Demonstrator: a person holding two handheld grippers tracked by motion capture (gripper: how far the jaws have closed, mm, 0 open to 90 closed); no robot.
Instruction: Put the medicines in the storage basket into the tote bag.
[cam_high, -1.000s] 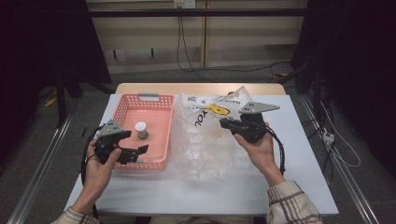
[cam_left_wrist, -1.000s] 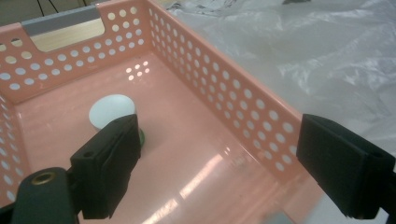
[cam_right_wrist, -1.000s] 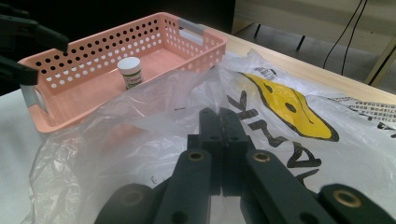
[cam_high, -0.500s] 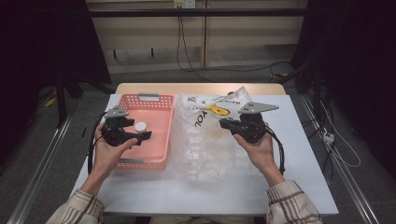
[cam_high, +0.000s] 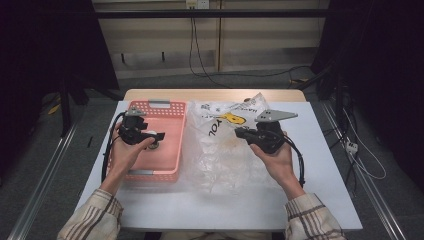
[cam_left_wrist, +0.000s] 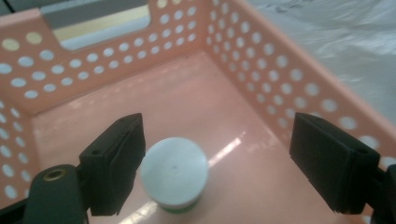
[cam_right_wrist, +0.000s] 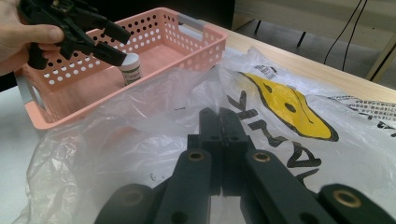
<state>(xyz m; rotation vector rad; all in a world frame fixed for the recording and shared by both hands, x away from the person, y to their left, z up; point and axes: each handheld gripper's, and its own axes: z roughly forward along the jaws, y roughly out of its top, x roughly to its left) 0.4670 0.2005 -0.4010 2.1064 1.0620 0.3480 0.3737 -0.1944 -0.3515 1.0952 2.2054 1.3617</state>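
A small white-capped bottle (cam_left_wrist: 173, 172) stands upright on the floor of the pink perforated basket (cam_high: 160, 105). My left gripper (cam_left_wrist: 224, 163) hangs over the basket with the bottle between its open jaws. The jaws have just been closing; the left one is right beside the cap and the right one stands well clear. The bottle (cam_right_wrist: 130, 67) also appears in the right gripper view, under the left gripper (cam_right_wrist: 125, 48). My right gripper (cam_right_wrist: 219, 126) is shut and rests over a crumpled clear plastic bag (cam_high: 225, 150) with a yellow print; I see nothing between its jaws.
The basket sits on the left half of the white table (cam_high: 320, 200), with the bag spread beside it in the middle. Cables trail from both grippers. Beyond the table's far edge are a dark floor and wall cables.
My left gripper has moved up the table from the basket's near left side and sunk into the basket, around the bottle. The right gripper has stayed still.
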